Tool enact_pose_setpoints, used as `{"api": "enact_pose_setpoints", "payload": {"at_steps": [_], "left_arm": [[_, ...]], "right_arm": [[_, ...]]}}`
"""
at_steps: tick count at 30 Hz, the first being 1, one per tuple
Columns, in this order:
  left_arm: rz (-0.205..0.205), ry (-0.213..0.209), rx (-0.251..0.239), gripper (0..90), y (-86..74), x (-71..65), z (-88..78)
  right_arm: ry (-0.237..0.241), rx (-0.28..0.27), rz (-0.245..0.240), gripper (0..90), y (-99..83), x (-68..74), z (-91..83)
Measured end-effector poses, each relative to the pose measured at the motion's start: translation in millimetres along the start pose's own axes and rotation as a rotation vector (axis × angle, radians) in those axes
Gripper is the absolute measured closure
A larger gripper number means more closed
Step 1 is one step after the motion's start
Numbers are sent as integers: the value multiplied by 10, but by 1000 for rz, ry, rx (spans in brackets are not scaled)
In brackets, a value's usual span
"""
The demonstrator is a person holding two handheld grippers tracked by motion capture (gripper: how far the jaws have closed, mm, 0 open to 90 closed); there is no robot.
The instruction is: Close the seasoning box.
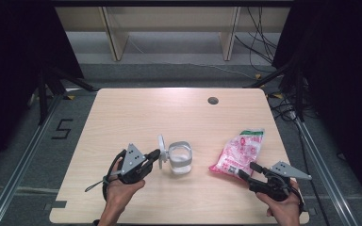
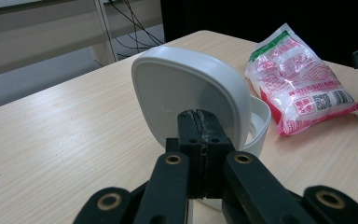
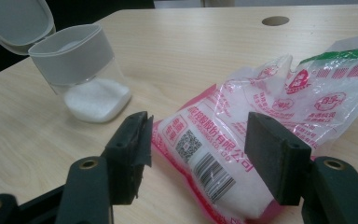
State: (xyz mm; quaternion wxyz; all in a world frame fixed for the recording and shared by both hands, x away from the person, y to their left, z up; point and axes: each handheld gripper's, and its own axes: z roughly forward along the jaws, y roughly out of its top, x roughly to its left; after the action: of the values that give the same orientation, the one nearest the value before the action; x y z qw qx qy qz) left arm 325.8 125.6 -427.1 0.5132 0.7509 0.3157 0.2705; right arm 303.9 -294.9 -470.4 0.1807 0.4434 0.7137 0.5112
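Pale wood-grain table (image 1: pixel 136 113), rounded corners, a dark round grommet hole (image 1: pixel 212 100) near the far edge. Beyond it grey floor, light wooden furniture legs, loose black cables (image 1: pixel 259 37), black drapes on either side; a "5" (image 1: pixel 62 128) marked on the floor at left.

Mid-table, a clear square-shouldered jar (image 1: pixel 179 158) with a frosted white collar, white granules settled in the bottom, possibly salt or sugar. White hinged lid (image 2: pixel 186 93), smooth rounded-square plastic, standing open and upright at the jar's left side.

Left gripper (image 2: pixel 199 122) with jaws pressed together, pinching the lower rim of that lid; left hand (image 1: pixel 120 187) behind it.

To the right, well apart from the jar, a glossy crinkled plastic bag (image 1: pixel 239 151), pink and red print, green band at the far end, barcode and QR code on the near end, white granules inside, lying flat.

Right gripper (image 3: pixel 198 149) spread wide, jaws on either side of the bag's near end, hard to tell whether touching it; right hand (image 1: pixel 283 207) at the table's near edge.
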Motion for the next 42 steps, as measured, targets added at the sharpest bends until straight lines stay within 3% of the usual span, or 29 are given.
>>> {"api": "enact_pose_setpoints", "payload": {"at_steps": [9, 14, 16, 21, 30, 33, 38, 42], "left_arm": [[-1, -5, -11, 889, 22, -18, 19], [-1, -9, -14, 890, 21, -35, 34], [-2, -11, -16, 889, 19, -48, 44], [0, -13, -16, 890, 26, -72, 57], [10, -36, -12, 888, 33, -129, 158], [2, -47, -18, 886, 37, -136, 177], [-8, -49, -24, 872, 36, -107, 124], [-44, -59, -44, 819, -9, -82, 65]], "right_arm": [[7, -1, 1, 409, -5, 3, 5], [18, 16, 41, 411, -6, 37, -12], [8, 1, 0, 411, -5, 13, -3], [21, 8, 21, 411, -9, 23, 2], [12, 15, 9, 412, -15, 13, 5], [14, 28, 59, 412, -17, 43, -8], [10, 30, 45, 412, -22, 30, 1], [21, 21, 49, 412, -21, 37, 1]]}}
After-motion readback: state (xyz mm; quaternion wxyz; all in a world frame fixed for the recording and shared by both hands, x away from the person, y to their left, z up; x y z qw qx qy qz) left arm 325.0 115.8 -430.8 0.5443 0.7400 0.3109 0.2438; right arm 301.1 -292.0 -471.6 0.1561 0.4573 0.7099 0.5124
